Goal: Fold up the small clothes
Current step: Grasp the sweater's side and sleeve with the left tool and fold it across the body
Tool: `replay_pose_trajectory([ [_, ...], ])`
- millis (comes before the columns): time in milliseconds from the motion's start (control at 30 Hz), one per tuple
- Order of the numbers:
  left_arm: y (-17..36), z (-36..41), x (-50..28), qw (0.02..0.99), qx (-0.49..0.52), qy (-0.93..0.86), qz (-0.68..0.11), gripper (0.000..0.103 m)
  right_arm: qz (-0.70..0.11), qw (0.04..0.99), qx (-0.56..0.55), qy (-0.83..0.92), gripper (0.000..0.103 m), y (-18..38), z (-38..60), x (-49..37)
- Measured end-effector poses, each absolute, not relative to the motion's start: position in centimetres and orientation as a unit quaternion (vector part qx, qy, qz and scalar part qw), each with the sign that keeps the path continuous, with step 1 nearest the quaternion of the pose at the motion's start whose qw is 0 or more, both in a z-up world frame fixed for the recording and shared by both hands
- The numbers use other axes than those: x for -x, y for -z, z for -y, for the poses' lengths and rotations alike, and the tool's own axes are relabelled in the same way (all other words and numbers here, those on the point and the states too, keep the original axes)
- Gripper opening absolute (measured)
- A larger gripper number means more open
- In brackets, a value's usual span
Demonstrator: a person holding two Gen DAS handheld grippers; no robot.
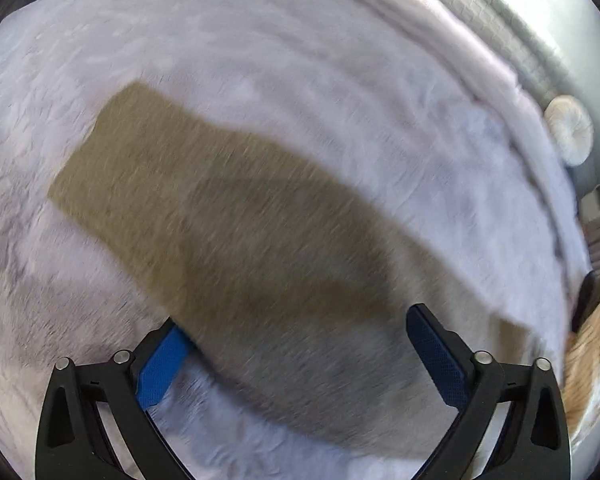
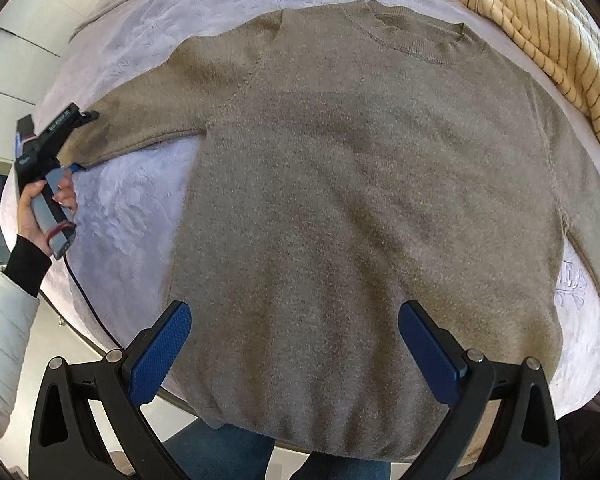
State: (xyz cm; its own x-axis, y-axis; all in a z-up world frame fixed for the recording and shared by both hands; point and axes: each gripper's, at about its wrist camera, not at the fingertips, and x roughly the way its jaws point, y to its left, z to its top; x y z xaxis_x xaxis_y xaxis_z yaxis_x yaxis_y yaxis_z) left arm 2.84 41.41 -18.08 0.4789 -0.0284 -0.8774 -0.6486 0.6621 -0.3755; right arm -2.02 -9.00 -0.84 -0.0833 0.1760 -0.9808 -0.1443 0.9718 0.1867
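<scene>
A tan knit sweater (image 2: 360, 208) lies flat on a pale lilac blanket (image 2: 132, 208), neck at the far side, hem at the near edge. My right gripper (image 2: 296, 344) is open above the lower body of the sweater. My left gripper (image 1: 296, 344) is open over the left sleeve (image 1: 204, 200), which lies stretched out flat; the view is blurred by motion. In the right wrist view the left gripper (image 2: 82, 140) sits at the sleeve's cuff end, held by a hand.
A cream garment with thin stripes (image 2: 540, 40) lies at the far right of the blanket. A round cream cushion (image 1: 568, 130) and a grey quilted cover (image 1: 496, 28) lie beyond the blanket. The bed's near edge (image 2: 100, 340) is under my right gripper.
</scene>
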Motion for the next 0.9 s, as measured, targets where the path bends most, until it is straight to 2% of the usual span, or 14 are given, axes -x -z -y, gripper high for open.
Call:
replay_pose_trajectory([
  [33,17.9,-41.5,-2.9,0.784,0.362,-0.199,-0.462,0.073,-0.727,0.676,-0.012,-0.117,0.103,0.9,9.0,2.0],
  [67,17.6,-41.7,-2.7,0.786,0.366,-0.193,-0.459,0.046,-0.728,0.675,-0.013,-0.115,0.103,0.9,9.1,1.9],
  [100,17.6,-41.9,-2.5,0.787,0.375,-0.178,-0.456,0.031,-0.73,0.674,-0.016,-0.114,0.103,0.9,9.1,1.9],
  [133,17.6,-42.1,-2.1,0.787,0.384,-0.167,-0.452,0.011,-0.731,0.673,-0.021,-0.113,0.103,1.0,9.2,2.0],
  [367,13.6,-39.8,-2.6,0.822,0.38,-0.085,-0.415,0.011,-0.721,0.681,-0.048,-0.119,0.103,0.9,10.5,2.7],
  [533,8.4,-33.2,-6.0,0.853,0.336,0.008,-0.4,0.011,-0.706,0.694,-0.078,-0.117,0.103,0.3,13.4,2.5],
  [700,4.1,-21.9,-8.5,0.865,0.275,0.112,-0.405,0.011,-0.693,0.705,-0.117,-0.095,0.103,-0.3,18.1,1.7],
  [900,5.6,-6.5,-12.3,0.849,0.191,0.192,-0.454,0.011,-0.69,0.705,-0.155,-0.043,0.103,0.7,24.7,1.8],
])
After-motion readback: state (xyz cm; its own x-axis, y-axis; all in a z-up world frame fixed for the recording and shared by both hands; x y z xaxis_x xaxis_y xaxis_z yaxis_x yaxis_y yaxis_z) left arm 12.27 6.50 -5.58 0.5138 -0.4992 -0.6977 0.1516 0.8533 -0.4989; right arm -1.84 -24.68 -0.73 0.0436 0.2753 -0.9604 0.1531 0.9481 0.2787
